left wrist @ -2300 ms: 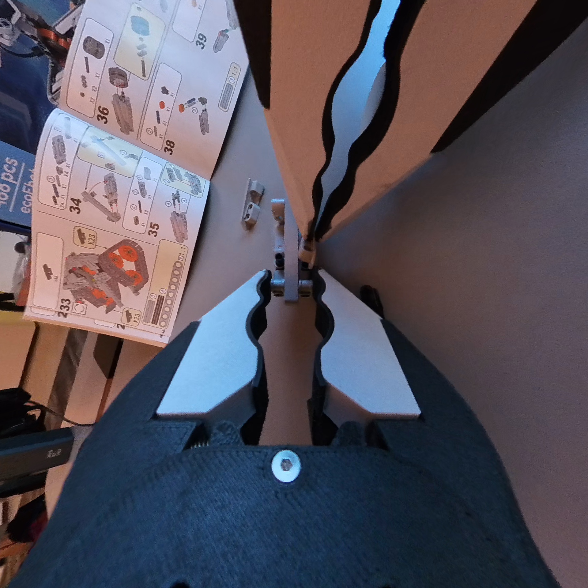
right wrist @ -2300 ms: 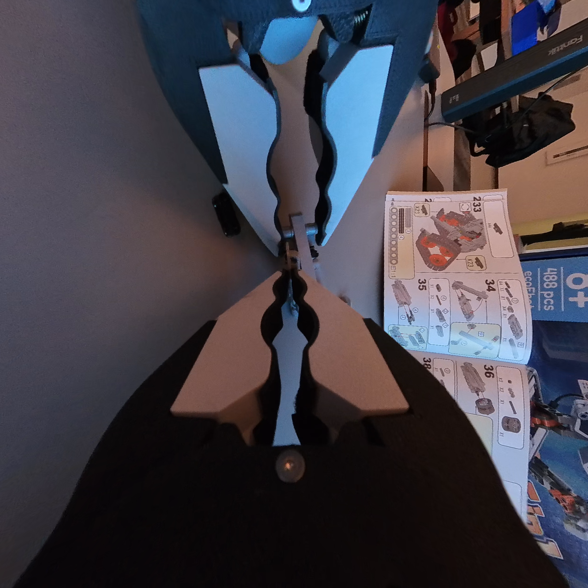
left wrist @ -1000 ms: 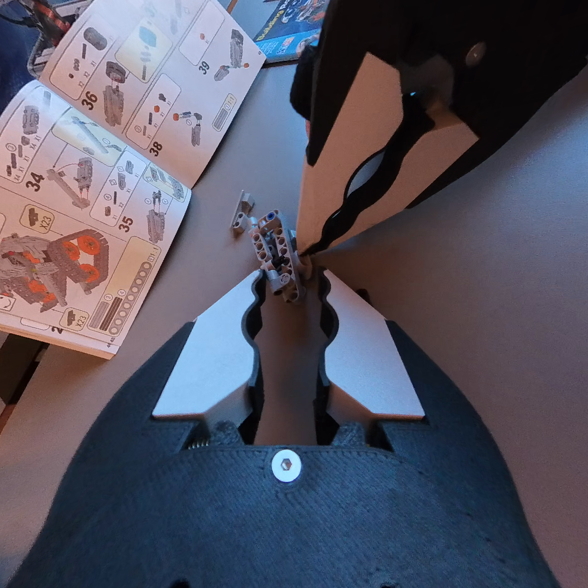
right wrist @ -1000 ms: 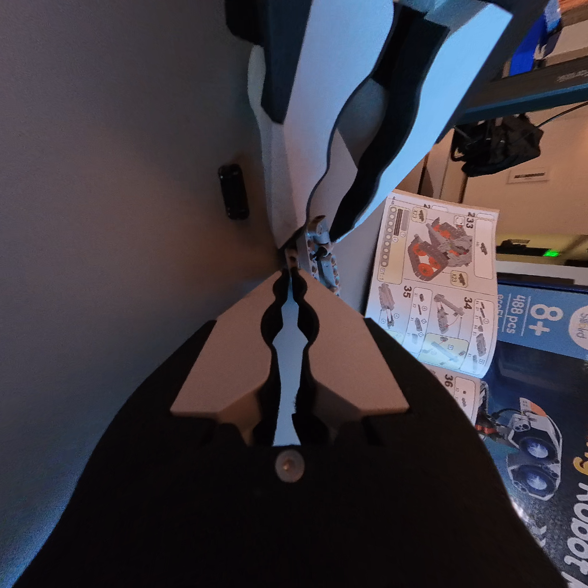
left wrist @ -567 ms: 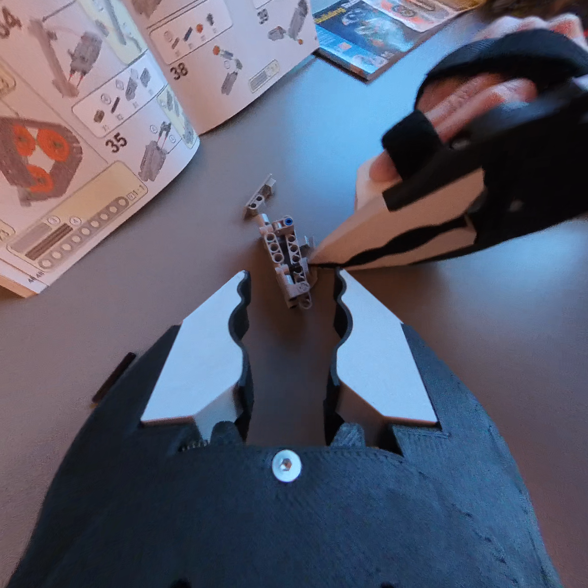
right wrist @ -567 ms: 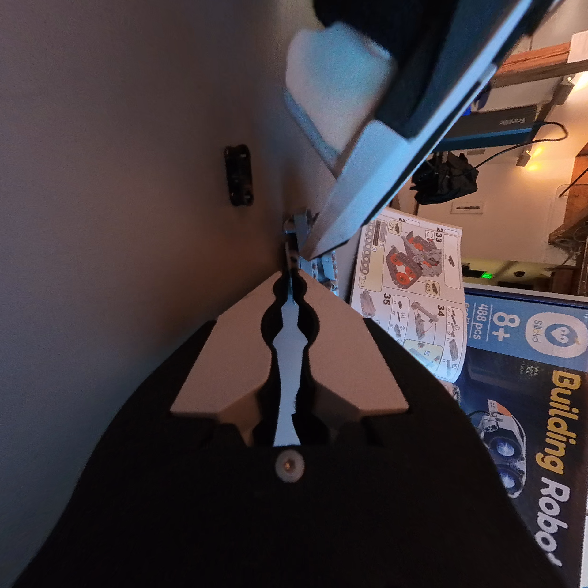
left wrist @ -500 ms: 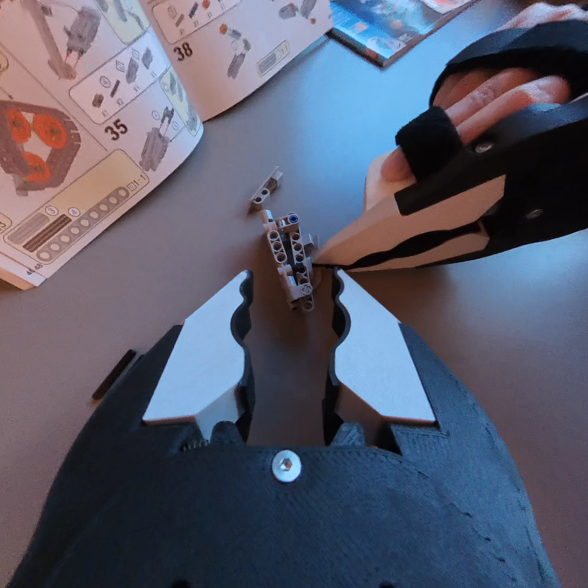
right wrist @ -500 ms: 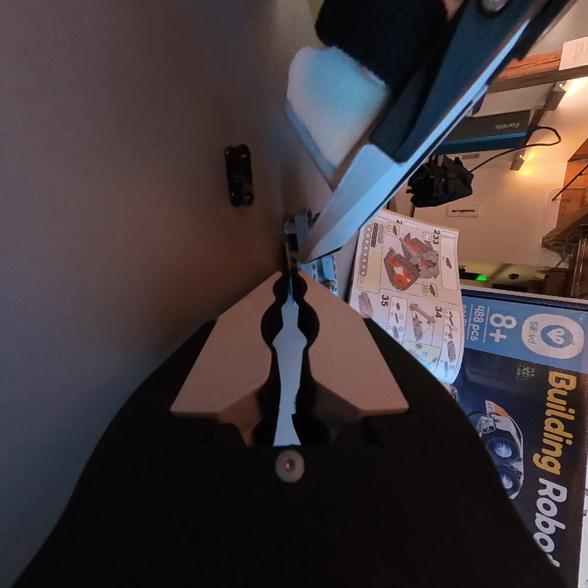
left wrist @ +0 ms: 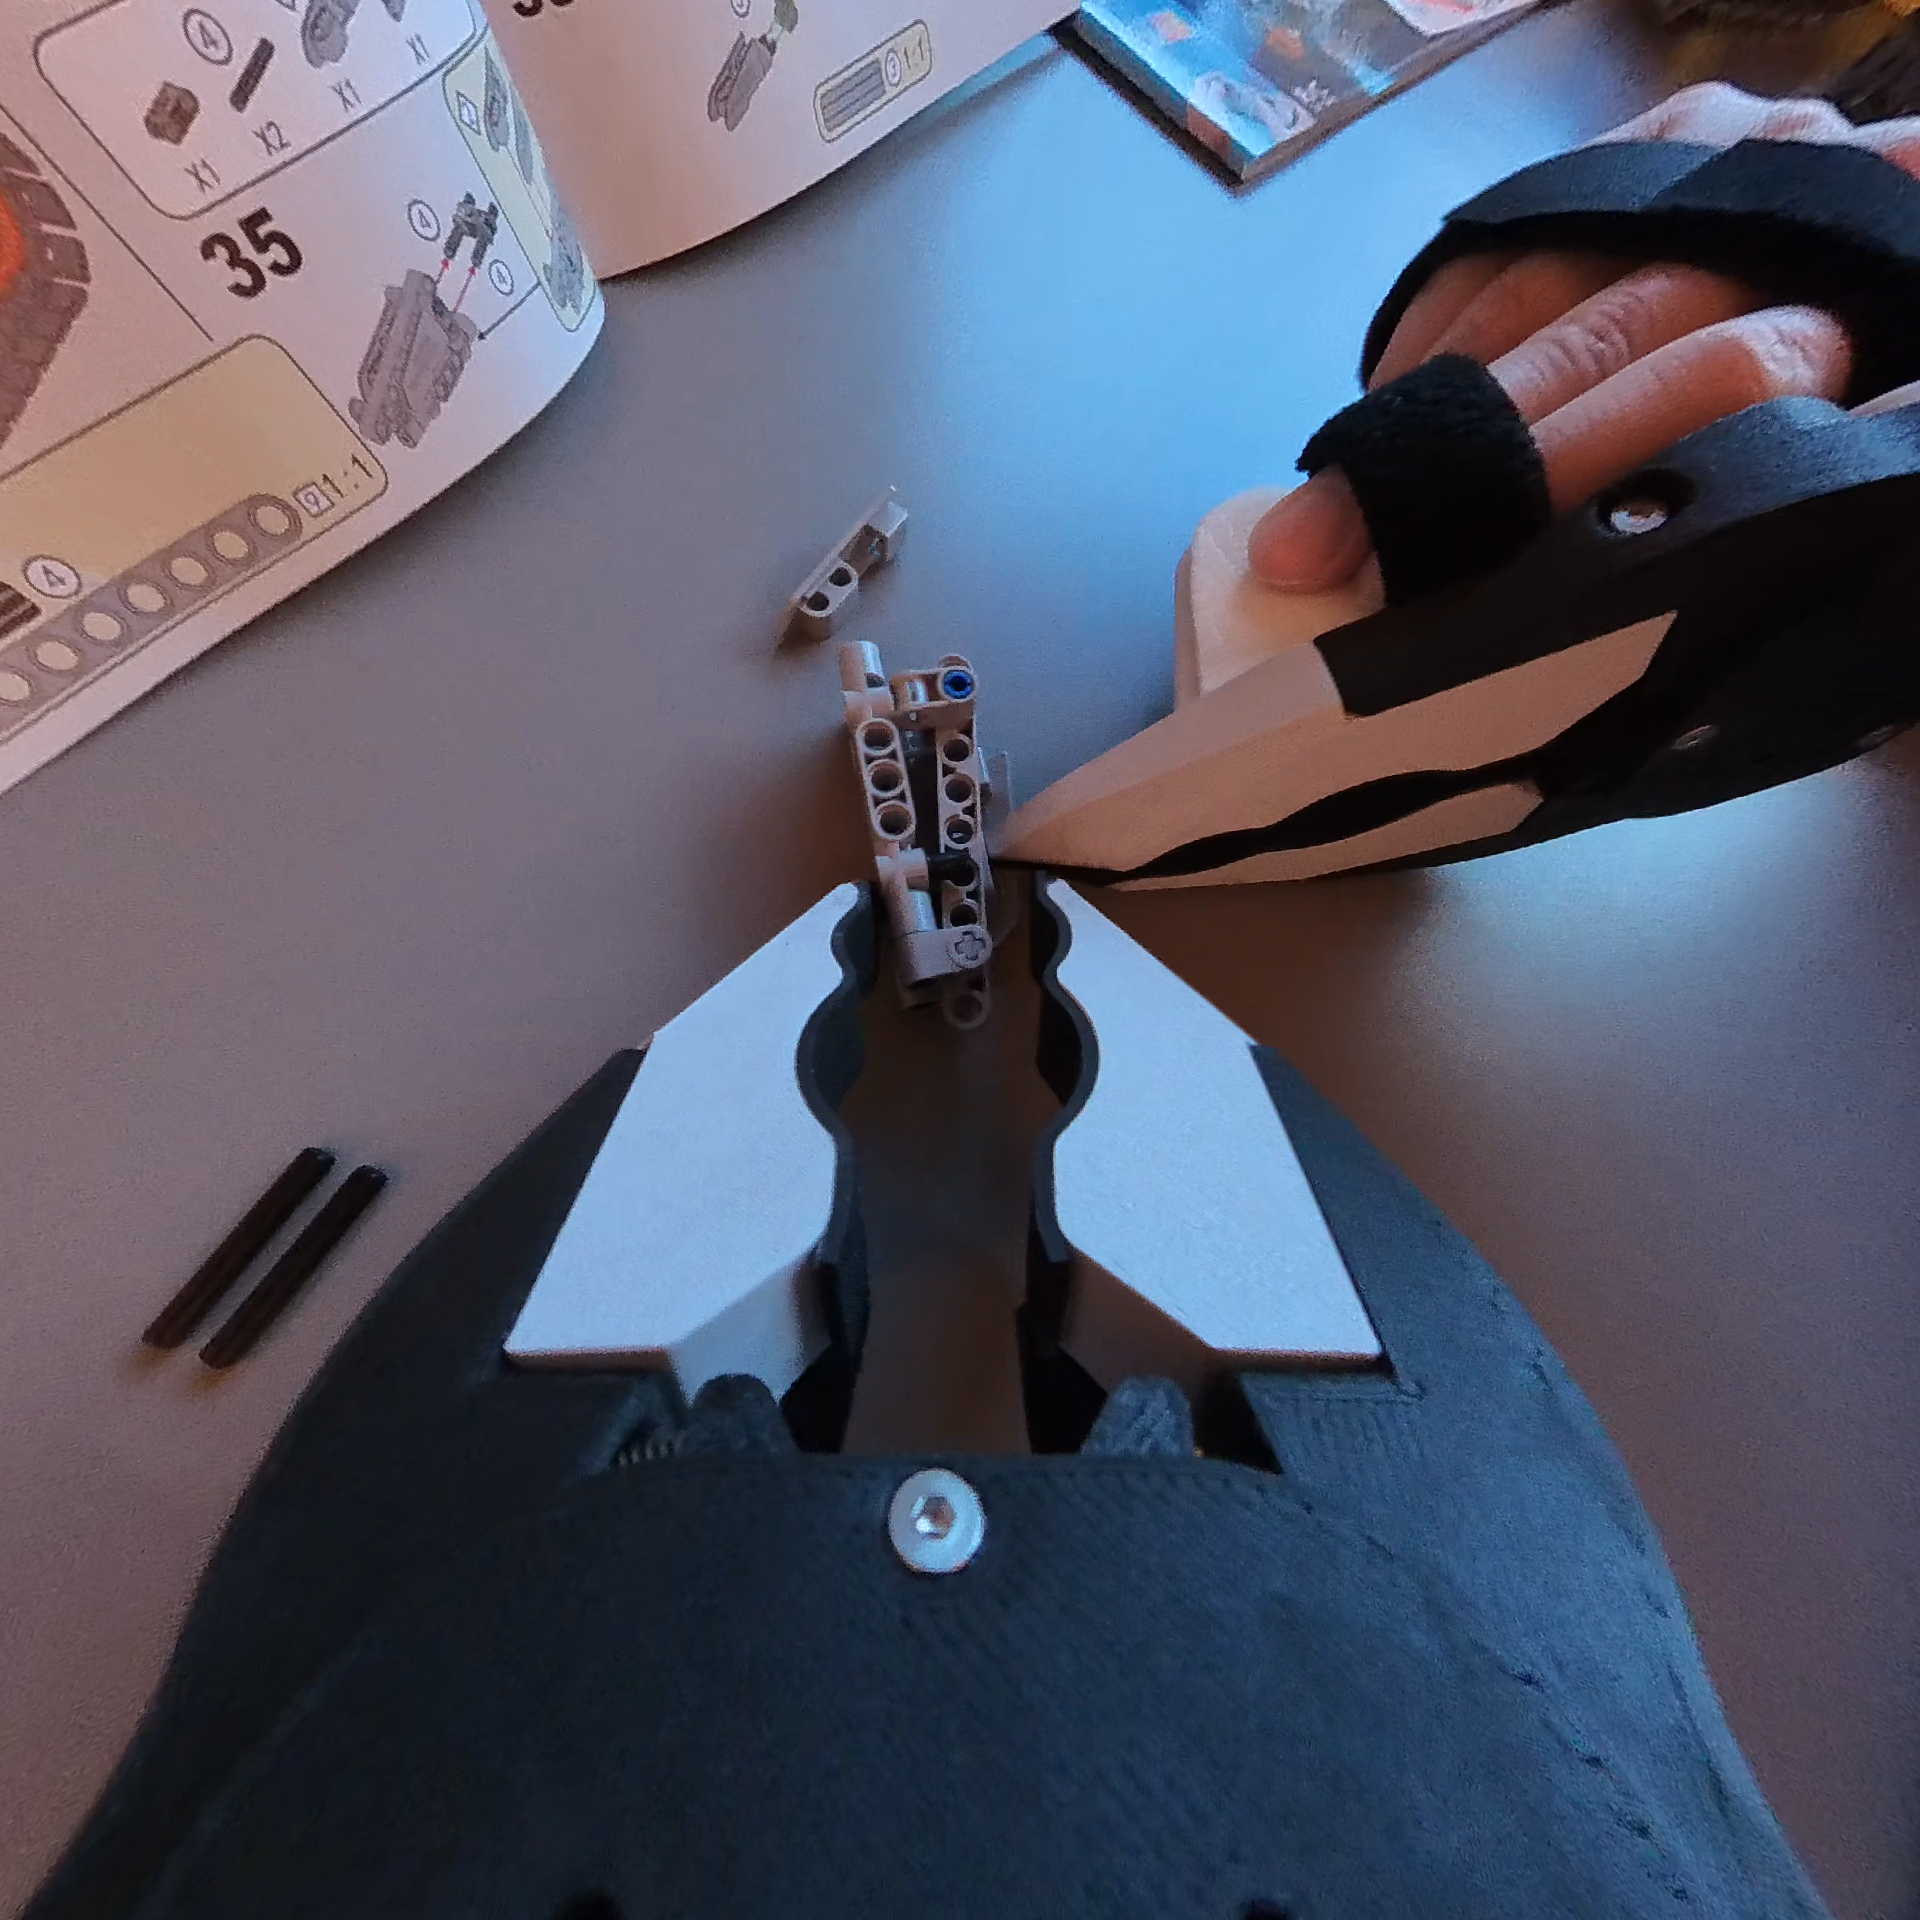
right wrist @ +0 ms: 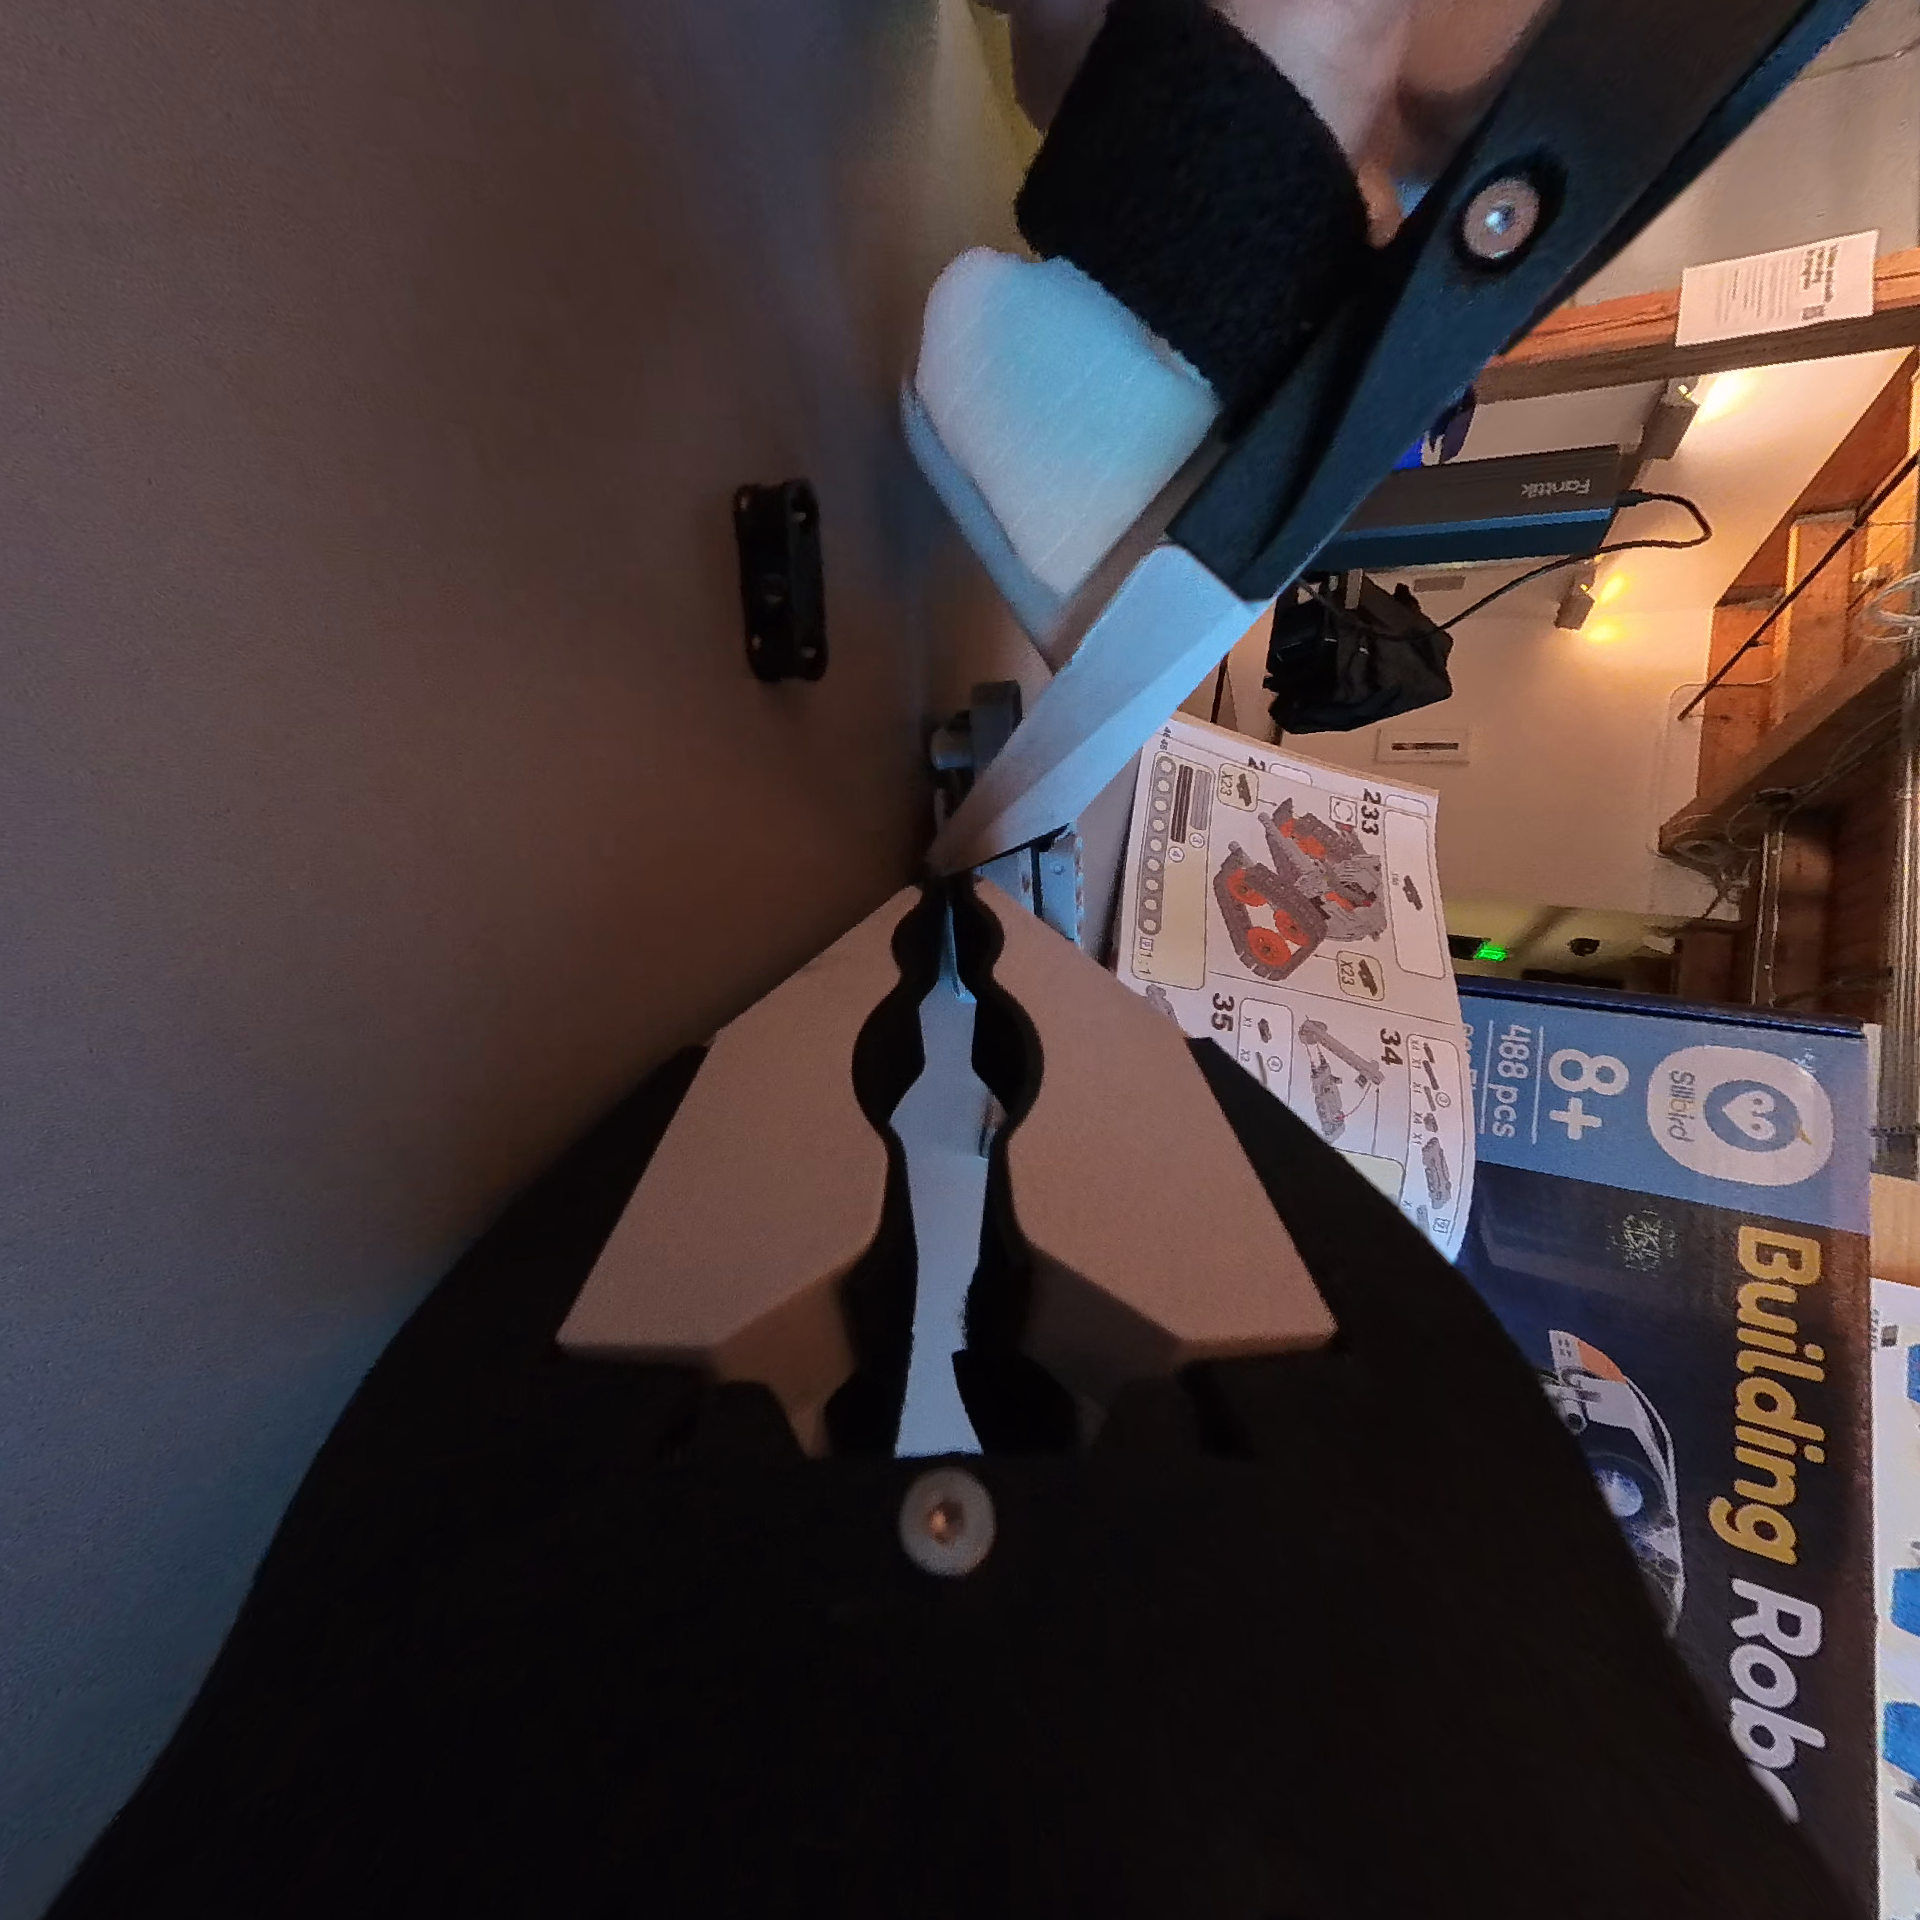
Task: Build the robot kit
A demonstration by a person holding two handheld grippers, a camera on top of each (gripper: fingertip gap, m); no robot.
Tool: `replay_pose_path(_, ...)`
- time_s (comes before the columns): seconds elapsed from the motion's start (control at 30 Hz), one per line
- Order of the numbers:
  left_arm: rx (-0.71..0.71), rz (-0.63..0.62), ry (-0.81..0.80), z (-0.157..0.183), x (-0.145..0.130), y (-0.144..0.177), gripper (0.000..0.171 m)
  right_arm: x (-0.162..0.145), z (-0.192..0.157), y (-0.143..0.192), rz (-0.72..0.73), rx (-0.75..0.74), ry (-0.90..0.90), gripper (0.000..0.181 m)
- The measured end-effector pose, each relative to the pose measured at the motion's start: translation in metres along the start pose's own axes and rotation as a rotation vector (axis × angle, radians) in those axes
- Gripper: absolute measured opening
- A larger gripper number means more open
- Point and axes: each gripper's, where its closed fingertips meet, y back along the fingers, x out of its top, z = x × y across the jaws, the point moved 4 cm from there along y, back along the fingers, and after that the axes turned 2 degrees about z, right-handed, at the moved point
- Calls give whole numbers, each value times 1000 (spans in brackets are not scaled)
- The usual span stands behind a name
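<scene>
A small grey brick assembly (left wrist: 920,821) with holed beams and a blue pin lies low over the grey table (left wrist: 1351,1091). My left gripper (left wrist: 945,899) is open, its fingertips on either side of the assembly's near end. The left fingertip (left wrist: 821,935) is close against it and a gap shows on the right. My right gripper (left wrist: 1013,847) comes in from the right, held by a hand (left wrist: 1610,353). In the right wrist view the right gripper (right wrist: 945,894) is shut on the assembly's thin edge (right wrist: 977,727). A left-gripper finger (right wrist: 1091,707) hides part of the assembly.
A loose small grey piece (left wrist: 844,571) lies just beyond the assembly. Two black axles (left wrist: 265,1257) lie at the left. A black piece (right wrist: 779,582) lies on the table. An open instruction booklet (left wrist: 260,312) and a blue kit box (right wrist: 1662,1143) lie at the far side.
My left gripper let go of the assembly, opened wide and swung round it. Its jaws have since narrowed about the assembly's near end. The right gripper kept its hold throughout.
</scene>
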Motion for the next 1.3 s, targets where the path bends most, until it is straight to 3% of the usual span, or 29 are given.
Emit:
replay_pose_path(0.03, -14, 5, 17, -1, 0, 0, 26, 0, 0, 0, 2, 0, -3, 2)
replay_pose_path(0.17, -56, 13, 92, -6, 0, 1, 21, 0, 1, 0, 15, -2, -16, 2)
replay_pose_path(0.43, -43, 28, 92, -4, 0, 3, 20, 0, 4, 2, 46, 9, -91, 3)
replay_pose_path(0.7, -215, 243, 379, -4, 14, 31, 19, -3, 48, 27, 102, -139, -281, 8)
replay_pose_path(0.77, -259, 341, 430, -2, 22, 44, 19, -3, 64, 43, 162, -189, -413, 8)
replay_pose_path(0.83, -303, 447, 473, 0, 33, 59, 19, -4, 77, 56, 249, -145, -669, 14)
replay_pose_path(0.93, -333, 567, 477, 11, 50, 79, 19, 5, 93, 67, 473, 139, -1257, 63)
replay_pose_path(1.03, -341, 622, 440, 27, 65, 89, 19, 9, 110, 72, 695, 341, -1652, 65)
replay_pose_path(1.13, -363, 660, 411, 42, 74, 98, 19, 10, 116, 71, 786, 474, -1819, 63)
replay_pose_path(1.3, -349, 671, 357, 54, 80, 105, 19, 20, 126, 76, 988, 642, -1970, 41)
